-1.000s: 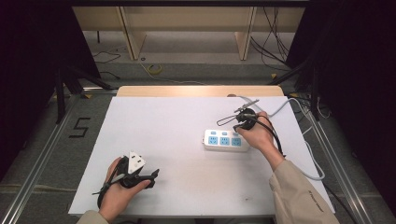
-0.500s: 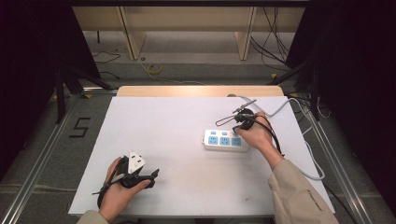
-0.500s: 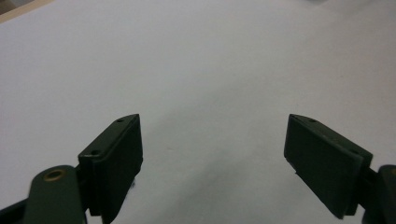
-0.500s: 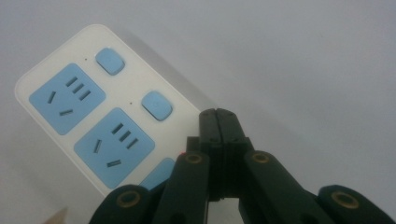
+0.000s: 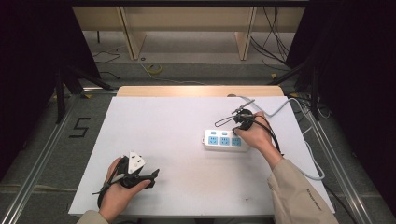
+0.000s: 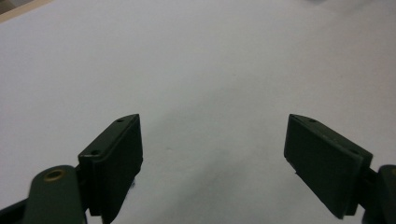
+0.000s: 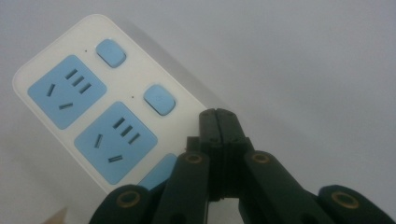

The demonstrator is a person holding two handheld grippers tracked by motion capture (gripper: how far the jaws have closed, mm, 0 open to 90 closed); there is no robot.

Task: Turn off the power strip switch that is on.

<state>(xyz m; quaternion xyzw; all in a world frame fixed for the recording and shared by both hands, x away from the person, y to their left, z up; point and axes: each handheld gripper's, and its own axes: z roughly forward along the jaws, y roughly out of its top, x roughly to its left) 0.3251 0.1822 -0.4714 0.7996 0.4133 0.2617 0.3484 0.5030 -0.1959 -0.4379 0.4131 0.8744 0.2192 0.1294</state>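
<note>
Bare table left of power strip

1. Across the three high views, no shift can be made out in the right gripper or the white power strip.
2. The same goes for the left gripper: no move, and no change in its jaws.
</note>
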